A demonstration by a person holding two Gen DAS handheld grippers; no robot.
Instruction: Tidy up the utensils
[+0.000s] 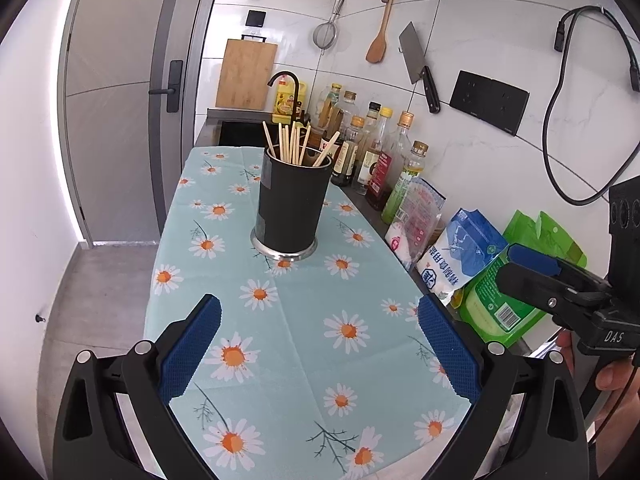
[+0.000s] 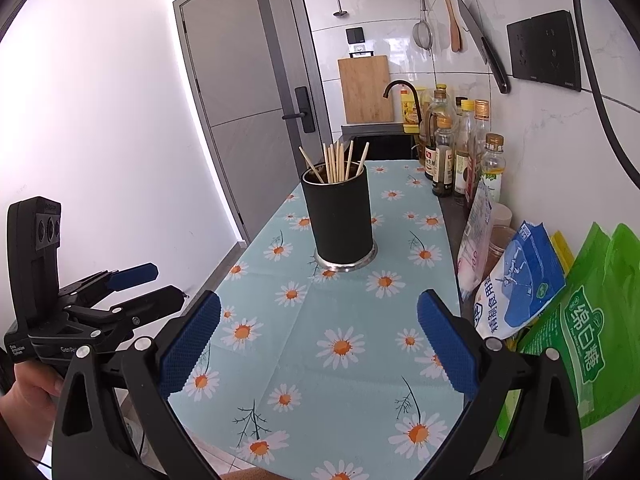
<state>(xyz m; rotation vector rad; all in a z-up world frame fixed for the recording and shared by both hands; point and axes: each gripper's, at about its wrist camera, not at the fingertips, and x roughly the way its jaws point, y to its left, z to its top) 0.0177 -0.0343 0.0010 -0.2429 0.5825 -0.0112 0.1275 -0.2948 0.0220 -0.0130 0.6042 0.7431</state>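
Note:
A black cylindrical holder (image 1: 291,204) (image 2: 341,220) with a steel base stands upright on the daisy-print cloth (image 1: 304,340) (image 2: 332,332). Several wooden chopsticks (image 1: 294,144) (image 2: 340,162) stick up out of it. My left gripper (image 1: 320,344) hovers over the near part of the cloth, short of the holder, open with nothing between its blue pads. My right gripper (image 2: 320,340) hangs at a like distance, also open and empty. In the left wrist view the right gripper (image 1: 560,280) shows at the right edge; in the right wrist view the left gripper (image 2: 140,284) shows at the left, held by a hand (image 2: 28,396).
Along the right wall stand several sauce and oil bottles (image 1: 376,160) (image 2: 460,152), a white-blue bag (image 1: 460,252) (image 2: 516,280) and green bags (image 1: 508,300) (image 2: 584,332). A sink with a black faucet (image 1: 288,88) lies behind the cloth. A cleaver (image 1: 418,64) hangs on the wall. Floor drops off left.

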